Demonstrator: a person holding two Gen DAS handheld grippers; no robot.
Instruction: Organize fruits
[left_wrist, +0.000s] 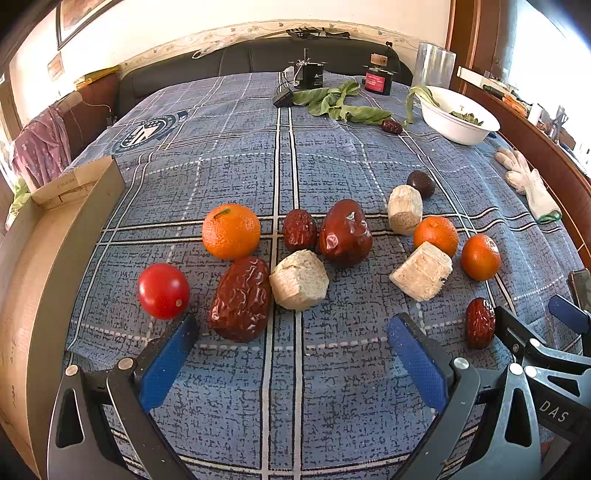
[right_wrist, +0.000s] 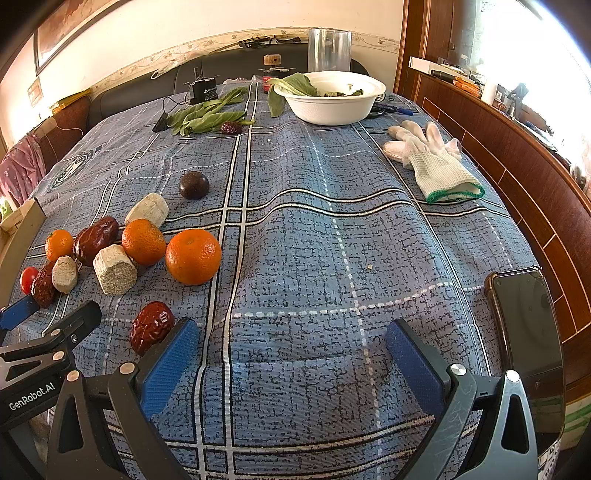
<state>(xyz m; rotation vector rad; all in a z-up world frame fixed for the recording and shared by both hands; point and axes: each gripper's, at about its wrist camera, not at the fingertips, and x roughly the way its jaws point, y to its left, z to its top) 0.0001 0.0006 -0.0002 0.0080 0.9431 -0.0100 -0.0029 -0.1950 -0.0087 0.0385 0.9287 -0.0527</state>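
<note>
Both claws hang wide apart and empty over the blue checked cloth (left_wrist: 332, 155) on the tabletop. The left claw (left_wrist: 293, 332) faces the fruit cluster: a tomato (left_wrist: 163, 290) just off its left finger, a wrinkled date (left_wrist: 241, 298) touching a pale fibrous chunk (left_wrist: 299, 279), an orange (left_wrist: 231, 231) behind them, then a small date (left_wrist: 299, 229) and a glossy date (left_wrist: 345, 232) side by side. Farther right lie two more pale chunks (left_wrist: 421, 270), two small oranges (left_wrist: 436, 235) and a dark round fruit (left_wrist: 421, 183); I cannot tell what kind it is. A cardboard box (left_wrist: 44, 258) stands at the left, cut off by the frame, its inside hidden. The right claw (right_wrist: 291, 341) hovers over bare cloth, with one lone date (right_wrist: 151, 326) touching its left finger. A phone (right_wrist: 526, 332) lies at the right edge, partly behind the claw. Far back sits a white bowl (right_wrist: 332, 107) of greens, its contents hard to make out, and a white glove (right_wrist: 432, 162).
</note>
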